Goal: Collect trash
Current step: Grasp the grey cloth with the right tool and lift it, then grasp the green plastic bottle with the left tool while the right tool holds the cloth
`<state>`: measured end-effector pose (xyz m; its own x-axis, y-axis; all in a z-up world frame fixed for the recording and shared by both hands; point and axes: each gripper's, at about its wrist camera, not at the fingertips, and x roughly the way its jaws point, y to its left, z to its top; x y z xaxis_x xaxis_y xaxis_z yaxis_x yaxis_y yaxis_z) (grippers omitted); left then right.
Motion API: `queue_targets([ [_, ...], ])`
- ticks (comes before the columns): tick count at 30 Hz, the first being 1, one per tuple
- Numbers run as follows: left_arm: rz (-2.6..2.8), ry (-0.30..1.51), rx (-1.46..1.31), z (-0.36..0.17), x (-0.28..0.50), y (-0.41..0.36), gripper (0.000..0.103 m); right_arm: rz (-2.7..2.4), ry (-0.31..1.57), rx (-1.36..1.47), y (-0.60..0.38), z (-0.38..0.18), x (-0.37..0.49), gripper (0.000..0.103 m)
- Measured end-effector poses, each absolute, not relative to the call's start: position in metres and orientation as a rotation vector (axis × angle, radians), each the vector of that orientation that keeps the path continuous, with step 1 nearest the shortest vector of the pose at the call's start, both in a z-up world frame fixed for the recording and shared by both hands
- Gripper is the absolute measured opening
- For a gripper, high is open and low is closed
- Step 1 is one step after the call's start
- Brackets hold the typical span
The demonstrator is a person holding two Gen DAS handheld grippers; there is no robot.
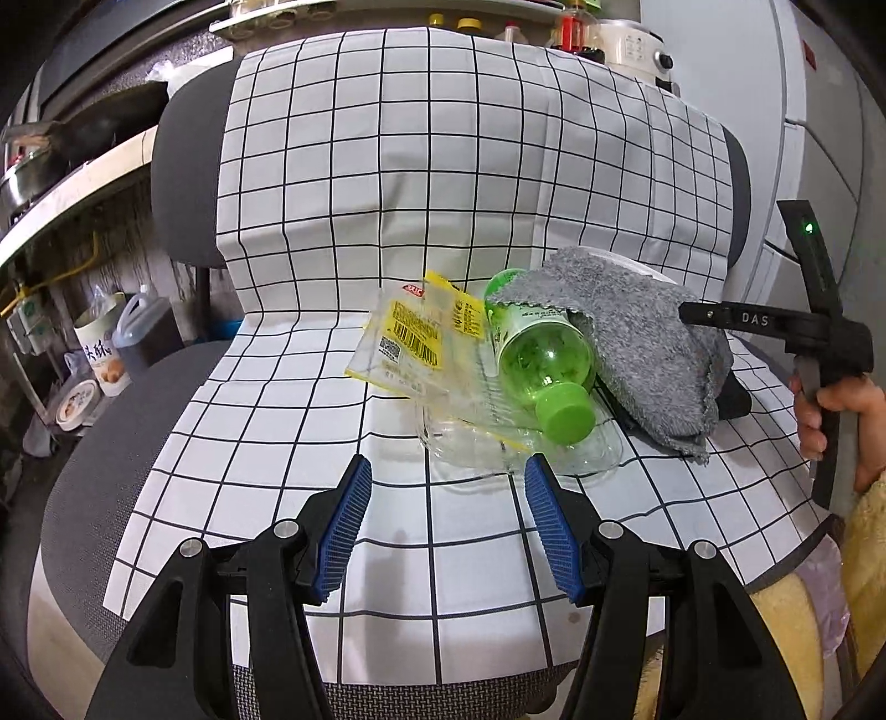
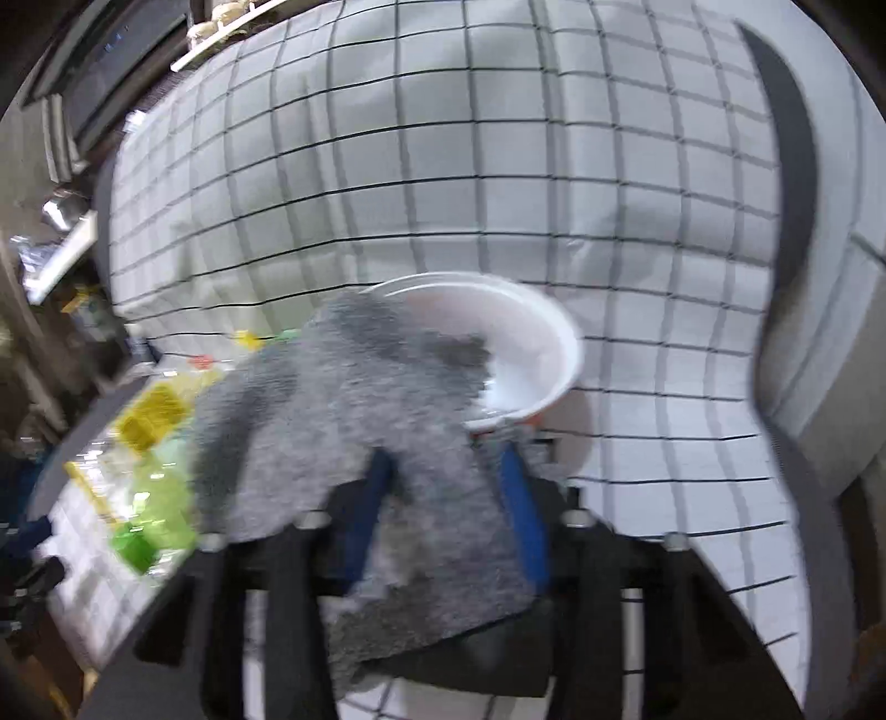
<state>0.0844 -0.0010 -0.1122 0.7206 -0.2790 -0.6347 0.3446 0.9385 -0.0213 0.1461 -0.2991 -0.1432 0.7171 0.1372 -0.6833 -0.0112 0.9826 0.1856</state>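
Observation:
A green plastic bottle [image 1: 534,360] with a green cap lies on a checked cloth [image 1: 332,221] over a chair, on a yellow clear wrapper [image 1: 412,338] and a clear plastic tray [image 1: 487,443]. A grey cloth [image 1: 637,338] drapes over the bottle's base and a white bowl [image 2: 531,343]. My left gripper [image 1: 448,526] is open and empty, just in front of the tray. My right gripper [image 2: 448,520] sits with the grey cloth [image 2: 360,421] between and over its blue fingers; the view is blurred. The bottle shows blurred at the left of the right wrist view [image 2: 155,515].
The chair's grey seat edge [image 1: 111,443] and backrest [image 1: 188,183] frame the cloth. Shelves with pans and containers [image 1: 105,349] stand at the left. A white appliance [image 1: 637,44] and bottles stand behind the backrest. A yellow cushion [image 1: 797,637] lies at the lower right.

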Motion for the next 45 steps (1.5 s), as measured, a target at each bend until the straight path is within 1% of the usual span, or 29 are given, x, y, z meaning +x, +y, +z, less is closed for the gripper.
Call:
queue_targets([
  [1,-0.345,0.685,0.101,-0.112,0.083,-0.001,0.059,0.11,0.772,0.185,-0.298,-0.142,0.145,0.016],
  [2,-0.345,0.684,0.101,-0.111,0.083,-0.002,0.059,0.143,0.768,0.193,-0.296,-0.138,0.14,0.007],
  [5,-0.343,0.679,0.101,-0.107,0.078,-0.003,0.059,0.192,0.717,0.197,-0.287,-0.121,0.12,0.005],
  [9,-0.34,0.663,0.111,-0.099,0.073,-0.007,0.059,0.188,0.517,0.218,-0.284,-0.065,0.074,0.005],
  [11,-0.345,0.655,0.113,-0.095,0.07,-0.01,0.059,0.118,0.383,0.186,-0.286,-0.026,0.036,0.005],
  [13,-0.352,0.648,0.112,-0.091,0.069,-0.014,0.059,0.01,0.308,0.123,-0.289,0.0,0.003,0.005],
  [15,-0.359,0.649,0.11,-0.089,0.072,-0.019,0.064,-0.076,0.278,0.066,-0.292,0.017,-0.025,0.005],
  [17,-0.371,0.654,0.105,-0.088,0.077,-0.027,0.073,-0.118,0.284,0.041,-0.297,0.022,-0.042,0.005],
  [20,-0.385,0.667,0.1,-0.089,0.086,-0.04,0.074,-0.182,0.325,0.011,-0.304,0.013,-0.059,0.005],
  [21,-0.383,0.672,0.101,-0.09,0.09,-0.046,0.077,-0.203,0.338,-0.001,-0.306,0.007,-0.062,0.005],
  [22,-0.38,0.674,0.104,-0.092,0.096,-0.052,0.085,-0.216,0.354,-0.013,-0.307,-0.002,-0.063,0.005],
  [23,-0.37,0.675,0.106,-0.093,0.102,-0.058,0.087,-0.223,0.372,-0.019,-0.309,-0.012,-0.062,0.005],
  [29,-0.302,0.705,0.122,-0.103,0.139,-0.085,0.087,-0.233,0.447,-0.005,-0.304,-0.055,-0.031,0.005],
  [39,-0.247,0.795,0.219,-0.129,0.184,-0.125,0.087,-0.193,0.515,0.06,-0.311,-0.087,-0.016,0.005],
  [41,-0.232,0.794,0.224,-0.13,0.186,-0.126,0.083,-0.191,0.529,0.069,-0.313,-0.092,-0.016,0.005],
  [42,-0.227,0.788,0.231,-0.13,0.186,-0.127,0.078,-0.191,0.531,0.07,-0.313,-0.092,-0.016,0.005],
  [43,-0.226,0.783,0.243,-0.131,0.185,-0.128,0.067,-0.193,0.532,0.068,-0.313,-0.093,-0.016,0.005],
  [45,-0.225,0.763,0.268,-0.131,0.18,-0.13,0.066,-0.192,0.533,0.075,-0.315,-0.093,-0.017,0.005],
])
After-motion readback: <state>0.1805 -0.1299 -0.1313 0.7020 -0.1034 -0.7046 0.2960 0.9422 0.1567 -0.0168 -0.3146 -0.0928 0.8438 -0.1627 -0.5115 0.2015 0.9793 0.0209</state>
